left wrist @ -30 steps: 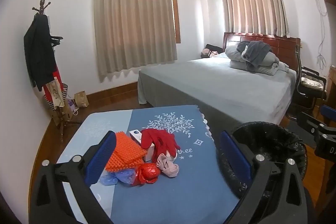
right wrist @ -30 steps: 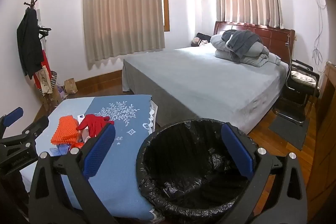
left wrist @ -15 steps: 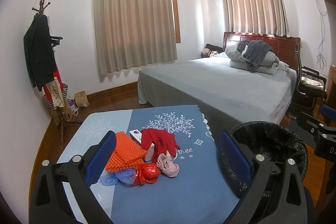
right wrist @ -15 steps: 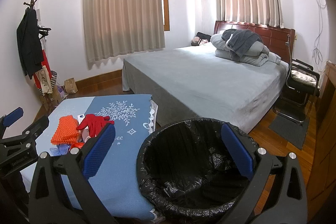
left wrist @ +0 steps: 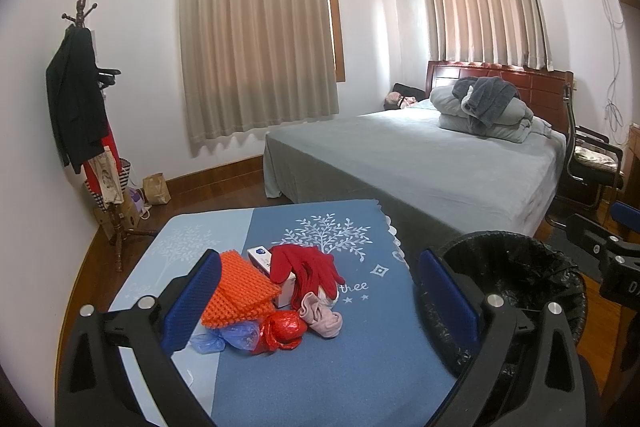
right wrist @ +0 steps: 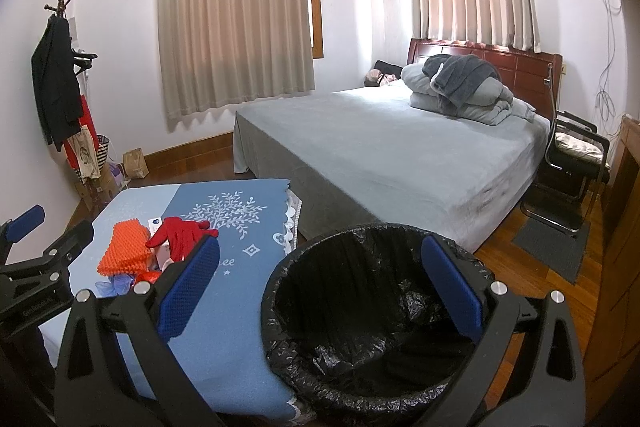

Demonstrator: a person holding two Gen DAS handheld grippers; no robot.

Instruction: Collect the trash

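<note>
A pile of trash lies on the blue-clothed table (left wrist: pixel 360 367): an orange spiky pad (left wrist: pixel 236 293), a red glove (left wrist: pixel 308 267), a small white box (left wrist: pixel 260 254), a pink cloth (left wrist: pixel 322 315), a red wrapper (left wrist: pixel 282 329) and a blue plastic bag (left wrist: pixel 224 337). My left gripper (left wrist: pixel 320 295) is open and empty, hovering just short of the pile. A bin lined with a black bag (right wrist: pixel 372 315) stands right of the table. My right gripper (right wrist: pixel 320 291) is open and empty above the bin's near rim.
A grey bed (left wrist: pixel 420 163) stands behind the table and bin. A coat rack (left wrist: pixel 80 99) with clothes stands at the left wall. A black chair (right wrist: pixel 572 167) and a floor mat (right wrist: pixel 556 247) are at the right.
</note>
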